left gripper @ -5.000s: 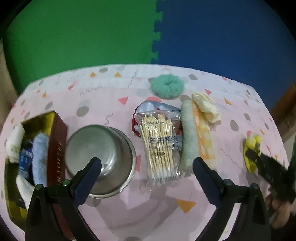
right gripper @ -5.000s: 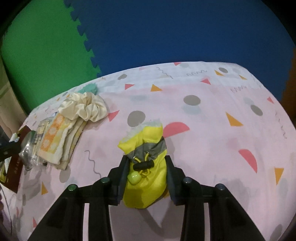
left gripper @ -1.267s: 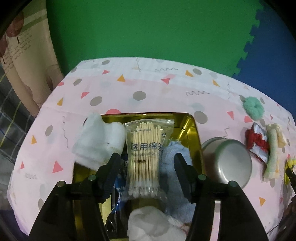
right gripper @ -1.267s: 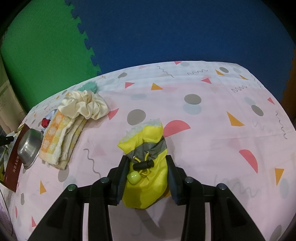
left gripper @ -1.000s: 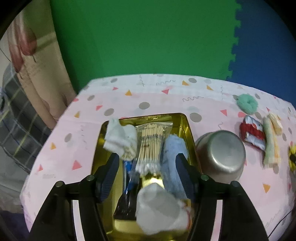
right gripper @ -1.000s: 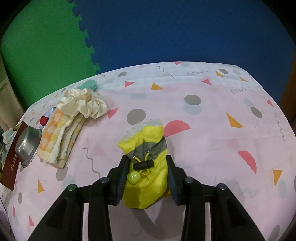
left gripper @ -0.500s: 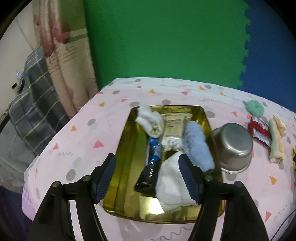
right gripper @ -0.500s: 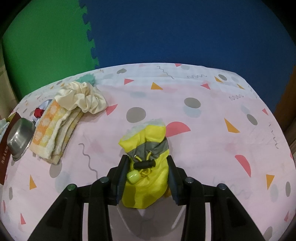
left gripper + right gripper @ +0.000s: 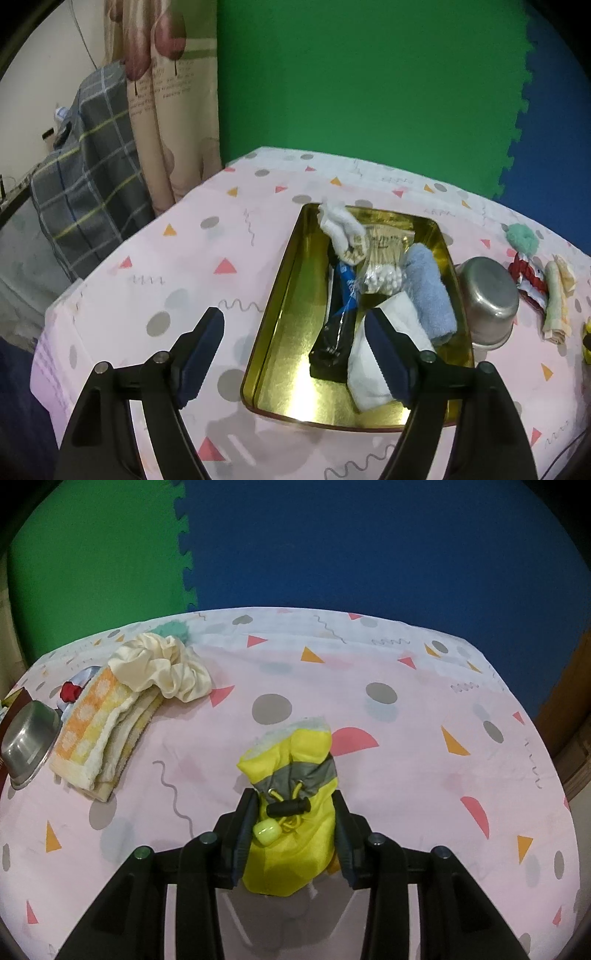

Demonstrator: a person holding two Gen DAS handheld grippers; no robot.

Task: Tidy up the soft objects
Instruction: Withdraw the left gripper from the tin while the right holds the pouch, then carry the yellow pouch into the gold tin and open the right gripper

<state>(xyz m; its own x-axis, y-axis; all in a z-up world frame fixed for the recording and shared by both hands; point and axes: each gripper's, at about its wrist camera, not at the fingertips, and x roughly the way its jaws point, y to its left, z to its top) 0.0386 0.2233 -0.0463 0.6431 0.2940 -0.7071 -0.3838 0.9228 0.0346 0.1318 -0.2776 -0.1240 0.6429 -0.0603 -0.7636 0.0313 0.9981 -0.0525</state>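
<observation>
The pink patterned tablecloth (image 9: 192, 258) now fills more of the left wrist view than it did a second ago, with a curtain (image 9: 166, 110) and plaid fabric (image 9: 85, 177) showing at the left. The gold tin tray (image 9: 291, 317), then close under the fingers, sits farther off and in full. The bag of cotton swabs (image 9: 384, 258), pinched by this claw shortly before, lies inside the tray between a white sock (image 9: 343, 229) and a rolled blue towel (image 9: 428, 288). A steel bowl (image 9: 487, 295) stands just right of the tray.

The left gripper (image 9: 295, 354) is spreading wider, jaws opening with nothing between them. The right gripper (image 9: 291, 834) hardly changes: its jaws press on both sides of the yellow drawstring pouch (image 9: 291, 797), which rests on the cloth, well apart from the folded orange towel (image 9: 99, 731) and cream scrunchie (image 9: 162, 668).
</observation>
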